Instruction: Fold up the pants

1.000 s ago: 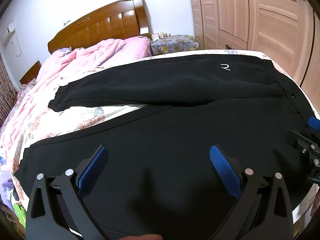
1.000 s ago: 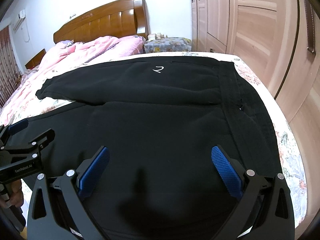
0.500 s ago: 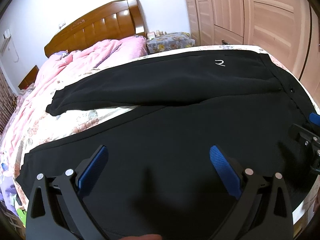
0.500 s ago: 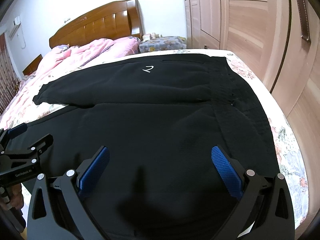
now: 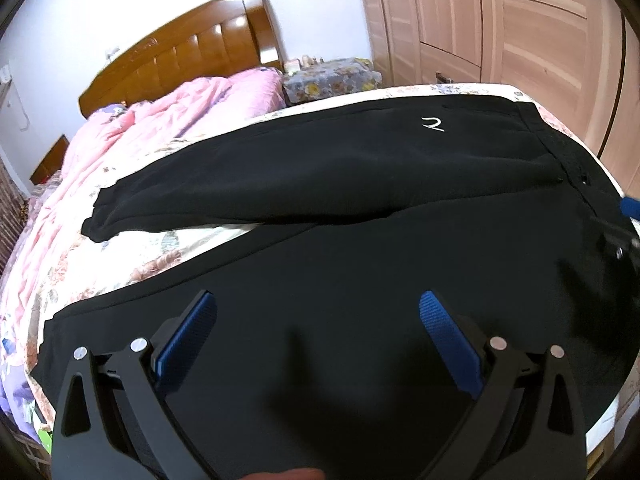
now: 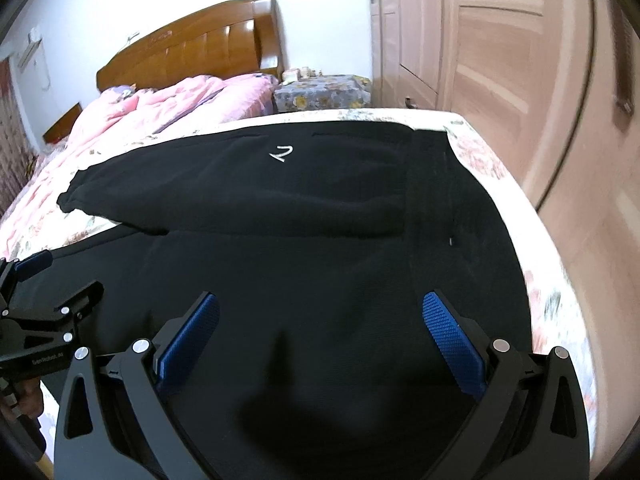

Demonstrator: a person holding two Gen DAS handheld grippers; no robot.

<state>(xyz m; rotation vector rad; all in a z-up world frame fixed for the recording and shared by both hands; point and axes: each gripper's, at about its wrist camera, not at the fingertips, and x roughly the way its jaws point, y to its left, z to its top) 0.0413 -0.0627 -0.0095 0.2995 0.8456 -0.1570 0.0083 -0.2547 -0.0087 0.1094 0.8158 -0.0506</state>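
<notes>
Left wrist | 1 black pants [image 5: 360,280] flat | 2 grippers: left gripper [image 5: 318,316], right gripper [image 6: 320,316] | jaws wide, empty

Black pants [image 5: 360,208] lie spread flat on the floral-sheeted bed [image 5: 132,256], waistband toward the bed's right edge, the two legs reaching toward its left side. The left gripper [image 5: 318,316] hangs over the near leg, blue pads [image 5: 188,336] wide apart and empty. A pink quilt [image 5: 168,116] is bunched by the wooden headboard [image 5: 188,60].

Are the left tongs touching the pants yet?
Cannot tell. In the left wrist view the open left tongs sit over the black pants, but neither contact nor a gap shows plainly.
</notes>
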